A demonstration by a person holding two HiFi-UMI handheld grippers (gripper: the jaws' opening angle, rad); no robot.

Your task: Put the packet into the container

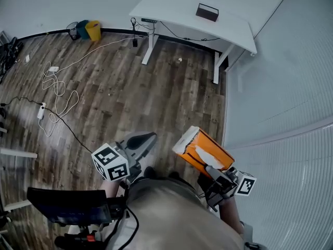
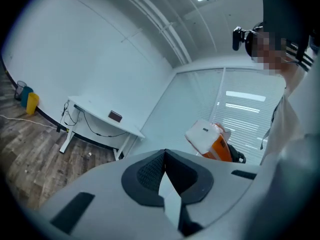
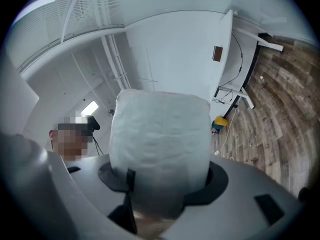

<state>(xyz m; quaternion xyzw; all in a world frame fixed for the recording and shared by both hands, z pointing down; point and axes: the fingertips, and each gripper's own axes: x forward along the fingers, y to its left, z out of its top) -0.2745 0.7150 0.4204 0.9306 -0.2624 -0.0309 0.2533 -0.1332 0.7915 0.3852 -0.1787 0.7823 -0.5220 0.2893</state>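
The packet (image 1: pixel 202 151) fills most of the right gripper view, so the jaws of the right gripper (image 1: pixel 217 172) are largely covered there. Only their dark rims show at its sides, clamped on its near end. The person's torso (image 1: pixel 171 217) cuts off the bottom of the head view. The packet hangs in the air over the wooden floor (image 1: pixel 114 98), beside the wall. In the head view its long axis runs from the gripper up and leftward, white end foremost. The left gripper (image 1: pixel 145 139) has its jaws pressed together on nothing.

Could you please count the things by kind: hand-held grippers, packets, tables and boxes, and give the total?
Left hand-held gripper and right hand-held gripper: 2
Packet: 1
Table: 1
Box: 1
Total: 5
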